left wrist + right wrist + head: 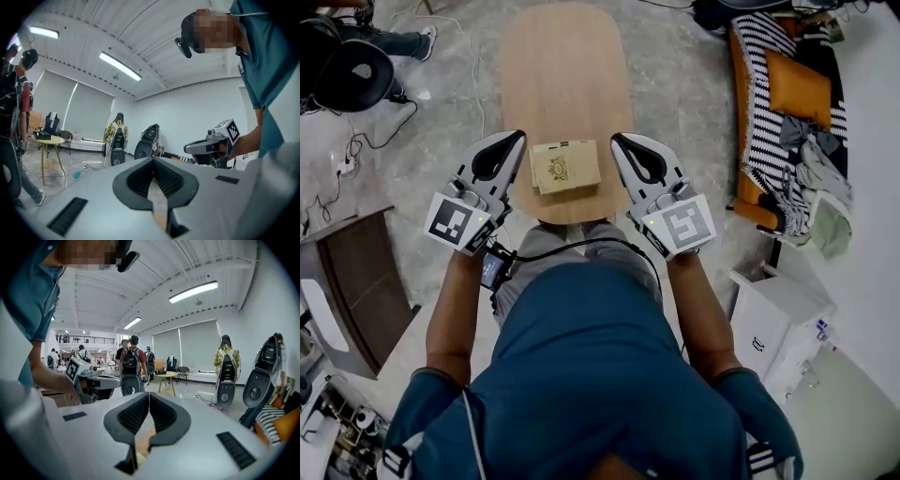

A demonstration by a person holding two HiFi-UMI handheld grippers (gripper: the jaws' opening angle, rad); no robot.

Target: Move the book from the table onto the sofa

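A tan book (564,167) with a gold emblem lies near the front end of the oval wooden table (562,66). My left gripper (519,138) hovers just left of the book, and my right gripper (618,141) just right of it, both pointing away from the person. Each one's jaws are shut with nothing between them. The left gripper (152,160) view shows its closed pads and the right gripper (212,144) beyond. The right gripper (148,394) view shows its closed pads and the left gripper (86,376). The orange sofa (795,89) with a striped blanket stands at the far right.
A white cabinet (776,323) stands at the right, close to the sofa's near end. At the left are a dark wooden desk (358,277), a black chair (349,70) and floor cables (366,141). Clothes lie piled on the sofa. Several people (131,363) stand far off.
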